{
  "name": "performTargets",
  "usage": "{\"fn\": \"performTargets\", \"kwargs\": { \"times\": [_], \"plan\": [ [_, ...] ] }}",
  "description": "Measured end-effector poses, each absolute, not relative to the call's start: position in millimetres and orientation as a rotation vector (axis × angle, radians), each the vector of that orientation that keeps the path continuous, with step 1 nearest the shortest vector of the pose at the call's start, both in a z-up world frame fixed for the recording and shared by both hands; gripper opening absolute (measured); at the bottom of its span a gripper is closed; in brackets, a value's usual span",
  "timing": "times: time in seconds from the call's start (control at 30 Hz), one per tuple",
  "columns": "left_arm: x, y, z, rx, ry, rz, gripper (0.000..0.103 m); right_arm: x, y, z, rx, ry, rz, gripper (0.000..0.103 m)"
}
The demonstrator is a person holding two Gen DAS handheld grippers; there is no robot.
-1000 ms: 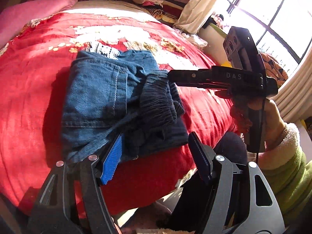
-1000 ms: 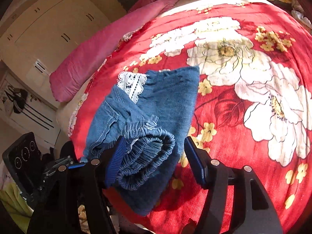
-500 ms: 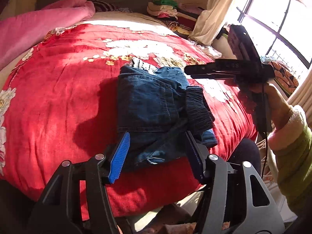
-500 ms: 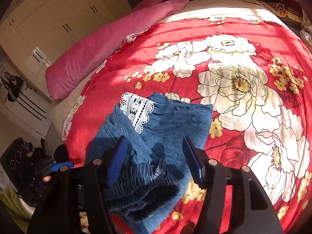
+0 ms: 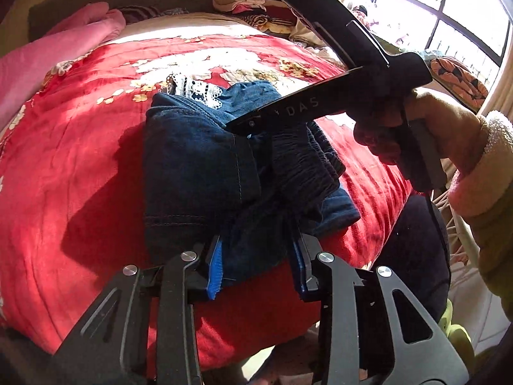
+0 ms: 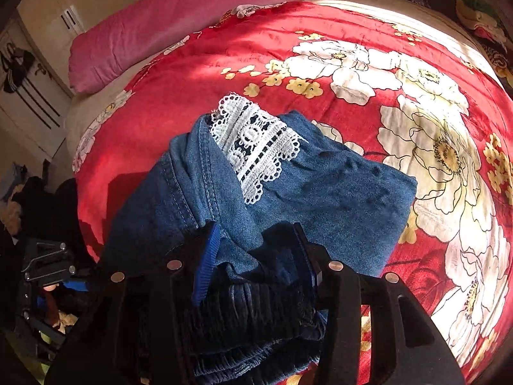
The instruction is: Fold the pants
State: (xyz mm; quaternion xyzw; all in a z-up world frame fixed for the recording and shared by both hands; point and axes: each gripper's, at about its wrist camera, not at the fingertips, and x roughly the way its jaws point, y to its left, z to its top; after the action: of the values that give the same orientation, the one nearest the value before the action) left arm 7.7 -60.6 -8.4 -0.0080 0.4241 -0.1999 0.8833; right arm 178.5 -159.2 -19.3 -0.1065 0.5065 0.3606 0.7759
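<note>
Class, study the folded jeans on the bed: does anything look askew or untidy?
Yes. The jeans are a lumpy bundle: the elastic waistband bunches up on top, and a white lace trim sticks out at the far end instead of lying tucked flat.

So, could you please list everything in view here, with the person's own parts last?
denim pants: one, blue, folded with white lace trim, on the bedspread near its edge.
bedspread: one, red with white flowers, covering the bed.
pink quilt: one, rolled, along the bed's far side.
clothes pile: one stack, mixed colours, beyond the bed by the window.
wardrobe: one, cream, behind the quilt.
left gripper: black with blue pads, fingers astride the pants' near edge.
right gripper: same, fingers astride the waistband.
</note>
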Motion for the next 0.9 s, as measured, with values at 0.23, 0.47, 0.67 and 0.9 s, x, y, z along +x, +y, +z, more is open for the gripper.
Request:
{"fn": "performTargets", "kwargs": {
  "times": [0.23, 0.47, 0.67, 0.9],
  "plan": [
    [8, -56, -10, -0.046, 0.883, -0.425, 0.026, 166, -149, 0, -0.289, 0.992, 0.741, 0.002],
    [7, -54, -10, -0.064, 0.882, -0.435, 0.026, 185, -151, 7, -0.272, 1.008, 0.725, 0.000],
    [6, -53, -11, -0.073, 0.881, -0.440, 0.026, 184, -161, 9, -0.185, 1.040, 0.753, 0.033],
    [6, -53, -11, -0.069, 0.884, -0.438, 0.026, 173, -143, -10, -0.245, 1.103, 0.788, 0.042]
  ]
}}
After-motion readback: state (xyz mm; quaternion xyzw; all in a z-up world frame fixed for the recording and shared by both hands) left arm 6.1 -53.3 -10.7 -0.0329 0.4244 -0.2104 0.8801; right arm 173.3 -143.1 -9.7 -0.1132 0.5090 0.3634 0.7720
